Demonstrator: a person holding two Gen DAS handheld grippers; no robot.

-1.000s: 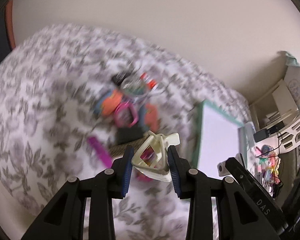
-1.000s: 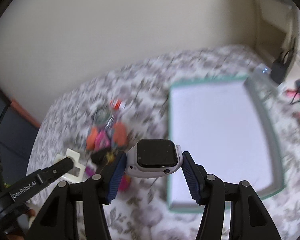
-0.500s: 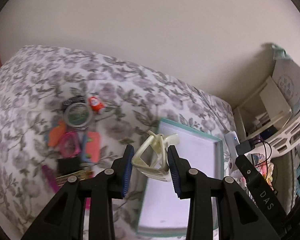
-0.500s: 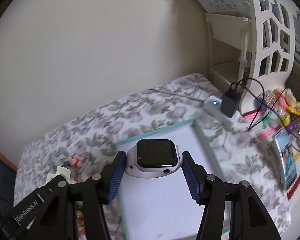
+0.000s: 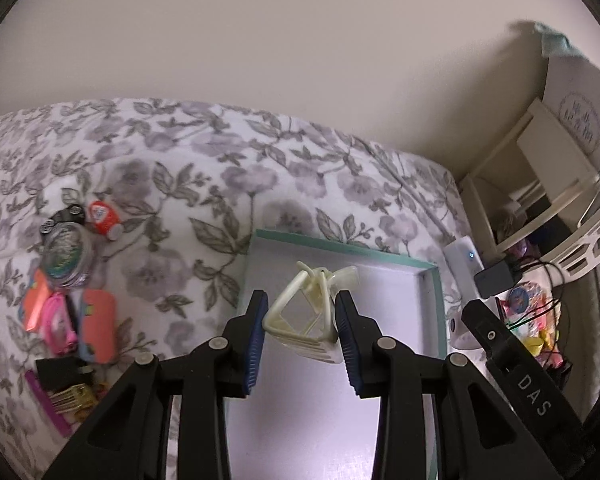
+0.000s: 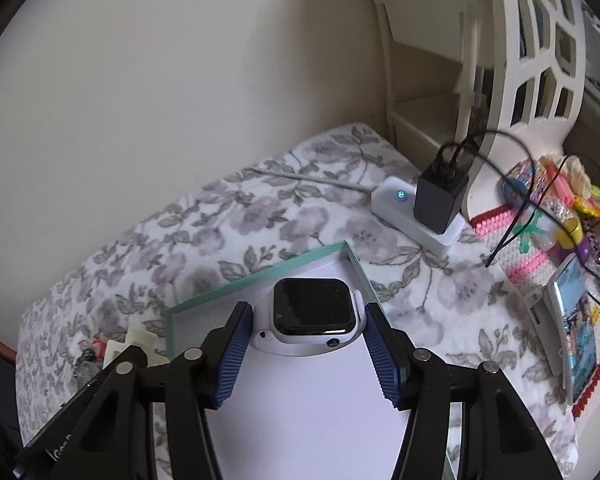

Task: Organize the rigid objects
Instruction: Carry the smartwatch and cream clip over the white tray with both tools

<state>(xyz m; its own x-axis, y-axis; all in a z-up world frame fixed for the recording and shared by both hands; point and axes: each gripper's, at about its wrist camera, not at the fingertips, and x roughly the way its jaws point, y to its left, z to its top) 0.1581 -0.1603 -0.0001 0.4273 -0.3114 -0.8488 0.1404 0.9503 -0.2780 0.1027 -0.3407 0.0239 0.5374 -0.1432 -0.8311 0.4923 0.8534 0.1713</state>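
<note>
Left jaws clenched on cream hair claw point(image 5: 305, 320), teeth toward camera, right jaws grasping watch point(image 6: 311, 316) face-up.

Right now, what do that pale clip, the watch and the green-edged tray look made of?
Hair claw clip: cream plastic, probably; glossy, slightly translucent moulded prongs. Smartwatch: glass-like black face with reflections, in a smooth white casing, likely plastic. Tray: seemingly cardboard; thin, straight teal walls and a matte white floor.

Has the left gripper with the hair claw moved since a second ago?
Yes. The left gripper, shut on the cream hair claw, has moved from above the toy pile to over the teal-rimmed tray.
</note>
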